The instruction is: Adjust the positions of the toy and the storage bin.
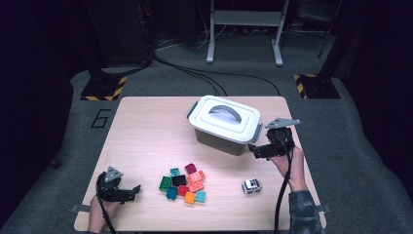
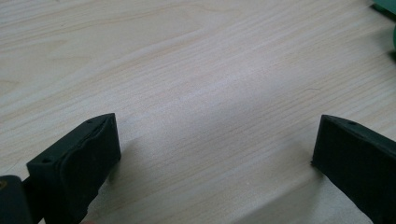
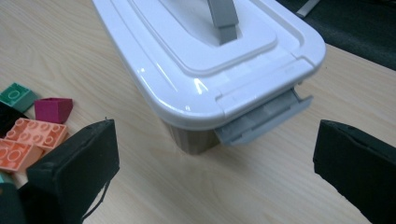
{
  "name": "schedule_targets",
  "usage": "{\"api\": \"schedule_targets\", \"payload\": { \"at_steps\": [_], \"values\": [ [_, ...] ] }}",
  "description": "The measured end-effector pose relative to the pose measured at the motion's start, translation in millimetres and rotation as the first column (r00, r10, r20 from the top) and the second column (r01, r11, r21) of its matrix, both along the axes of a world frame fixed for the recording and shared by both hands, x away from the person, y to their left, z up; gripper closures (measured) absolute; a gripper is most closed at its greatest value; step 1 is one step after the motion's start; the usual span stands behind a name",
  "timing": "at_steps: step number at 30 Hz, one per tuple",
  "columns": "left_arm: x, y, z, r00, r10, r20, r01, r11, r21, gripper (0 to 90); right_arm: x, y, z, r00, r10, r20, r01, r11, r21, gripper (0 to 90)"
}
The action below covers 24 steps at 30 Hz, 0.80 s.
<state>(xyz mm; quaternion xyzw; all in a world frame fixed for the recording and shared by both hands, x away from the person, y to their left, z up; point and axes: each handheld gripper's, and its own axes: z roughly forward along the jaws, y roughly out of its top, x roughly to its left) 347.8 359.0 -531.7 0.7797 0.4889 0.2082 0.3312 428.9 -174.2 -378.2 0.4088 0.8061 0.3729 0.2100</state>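
White-lidded box (image 1: 225, 123) with grey handle (image 1: 225, 112) — bricks (image 1: 184, 183) green, orange, magenta (teal too) — pale wood table (image 1: 146, 131).

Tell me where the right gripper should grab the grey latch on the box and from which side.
Probably grip the free lower edge of the grey latch, coming in from the box's short end, where the right gripper already faces it with its jaws open. The latch flares outward below the white lid, so one jaw may slip beneath that lip and the other press on its outer face.
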Motion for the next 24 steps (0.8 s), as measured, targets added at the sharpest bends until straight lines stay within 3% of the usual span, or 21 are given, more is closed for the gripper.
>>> {"api": "schedule_targets", "payload": {
  "at_steps": [8, 10, 13, 16, 19, 20, 24],
  "values": [
    [0.1, -0.2, -0.6, 1.0000, 0.003, 0.007, -0.003, 1.0000, -0.001, 0.7, 32.0, 20.7, 9.1, 0.9991, 0.031, -0.029, -0.031, 0.9994, 0.019, 0.0],
    [-0.1, -0.3, -0.5, 1.0000, 0.003, 0.005, -0.003, 1.0000, -0.001, 0.7, 37.2, 24.4, 9.1, 0.9993, 0.035, -0.012, -0.034, 0.9993, 0.017, 0.0],
    [-0.1, -0.1, -0.4, 1.0000, 0.002, 0.004, -0.002, 1.0000, 0.000, 0.7, 44.2, 26.7, 7.2, 0.9987, 0.046, -0.023, -0.045, 0.9983, 0.036, 1.1],
    [-0.3, -1.0, -0.7, 0.9999, 0.010, 0.002, -0.010, 0.9999, -0.010, 0.7, 55.8, 31.0, 2.9, 0.9980, 0.054, -0.033, -0.053, 0.9982, 0.030, 13.5],
    [-0.2, -0.9, -0.7, 1.0000, 0.008, 0.003, -0.008, 0.9999, -0.009, 0.7, 64.1, 33.1, 1.7, 0.9973, 0.058, -0.043, -0.057, 0.9978, 0.035, 19.1],
    [-0.1, -0.9, -0.7, 1.0000, 0.008, 0.002, -0.008, 0.9999, -0.009, 0.7, 71.8, 37.8, 1.3, 0.9963, 0.067, -0.054, -0.065, 0.9973, 0.033, 25.6],
    [-0.1, -0.9, -0.7, 1.0000, 0.008, 0.003, -0.008, 0.9999, -0.009, 0.7, 82.8, 41.7, 1.1, 0.9954, 0.077, -0.057, -0.076, 0.9969, 0.017, 33.6]
  ]
}}
